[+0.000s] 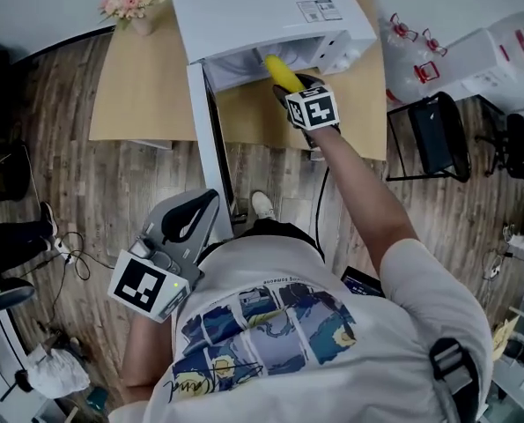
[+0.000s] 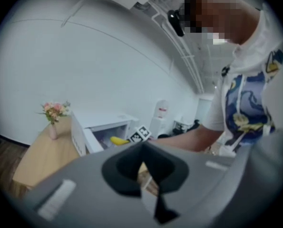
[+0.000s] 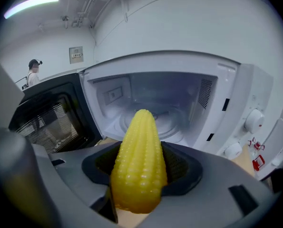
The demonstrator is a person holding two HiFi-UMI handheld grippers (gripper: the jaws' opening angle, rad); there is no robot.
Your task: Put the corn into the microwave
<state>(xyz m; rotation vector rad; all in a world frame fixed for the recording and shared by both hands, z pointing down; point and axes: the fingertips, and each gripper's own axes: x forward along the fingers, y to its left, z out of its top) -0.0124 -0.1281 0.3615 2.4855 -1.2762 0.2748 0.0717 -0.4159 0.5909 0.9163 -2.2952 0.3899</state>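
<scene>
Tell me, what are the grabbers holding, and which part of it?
The right gripper holds the corn by its thick end, pointed tip aimed at the open microwave. The left gripper, shut, holds nothing.

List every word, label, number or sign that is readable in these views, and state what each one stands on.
No text can be read in full.
Sticker on top of the microwave: printed lines, too small to read.
Wall plaque behind the open door: too small to read.
T-shirt: cursive script near the hem and a small line above the picture, both illegible.
</scene>
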